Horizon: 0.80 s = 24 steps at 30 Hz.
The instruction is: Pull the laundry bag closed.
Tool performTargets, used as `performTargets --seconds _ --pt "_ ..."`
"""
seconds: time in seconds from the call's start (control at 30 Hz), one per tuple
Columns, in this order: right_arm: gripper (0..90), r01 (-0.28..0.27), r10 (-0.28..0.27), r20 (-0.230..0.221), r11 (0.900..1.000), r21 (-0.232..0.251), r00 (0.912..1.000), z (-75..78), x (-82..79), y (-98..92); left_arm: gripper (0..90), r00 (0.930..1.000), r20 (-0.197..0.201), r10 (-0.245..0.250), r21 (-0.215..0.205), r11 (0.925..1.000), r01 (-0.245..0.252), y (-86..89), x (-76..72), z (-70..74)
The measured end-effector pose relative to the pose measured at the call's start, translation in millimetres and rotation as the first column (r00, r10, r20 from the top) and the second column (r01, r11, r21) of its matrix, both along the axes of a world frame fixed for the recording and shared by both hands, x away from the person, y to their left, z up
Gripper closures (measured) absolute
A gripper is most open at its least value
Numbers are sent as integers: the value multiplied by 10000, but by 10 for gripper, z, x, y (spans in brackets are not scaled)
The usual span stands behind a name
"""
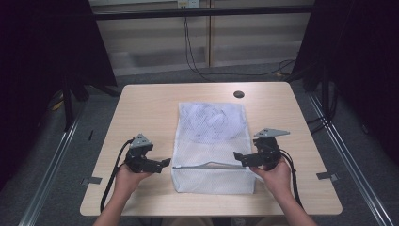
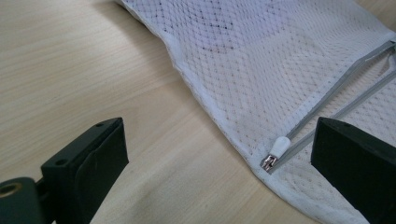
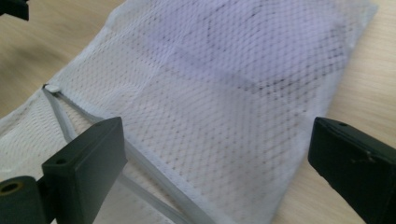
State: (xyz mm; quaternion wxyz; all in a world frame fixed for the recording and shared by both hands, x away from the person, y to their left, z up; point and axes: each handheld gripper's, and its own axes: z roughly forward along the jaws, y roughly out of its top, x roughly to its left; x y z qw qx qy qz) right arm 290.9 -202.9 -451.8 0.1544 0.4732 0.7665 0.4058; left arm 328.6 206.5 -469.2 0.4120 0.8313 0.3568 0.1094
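Nearest us, our left tool (image 1: 162, 163) and right tool (image 1: 238, 157) flank the near end of a white mesh laundry bag (image 1: 211, 141) lying flat on the worktop (image 1: 141, 108); both stand wide open and hold nothing. Between them runs the bag's grey zipper (image 1: 207, 165), partly undone, its small white-tipped pull (image 2: 275, 151) at the left edge, just beside our left tool. The mesh looks light, limp and likely to bunch, so we judge the pull and the stitched hem the best holds. Farther off, pale fabric (image 1: 211, 121) shows inside the bag.
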Motion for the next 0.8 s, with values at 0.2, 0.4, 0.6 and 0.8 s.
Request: performTargets --seconds 0.2,0.4,0.6,0.8 --pt "48 -309 310 -153 9995 26 9994 -26 8 182 40 9999 -73 -92 -89 9999 91 6 8 1" --pt "102 -598 603 -408 9981 132 9973 -48 25 285 46 9999 -55 -160 -123 9998 159 9 10 7" --pt "145 -843 876 -897 9956 402 9921 -34 59 427 46 9998 -129 -162 -221 9996 159 14 12 10" --pt "167 -1057 1158 -1153 9903 906 9866 -4 92 548 50 9994 -227 -276 -239 9993 270 2 6 16"
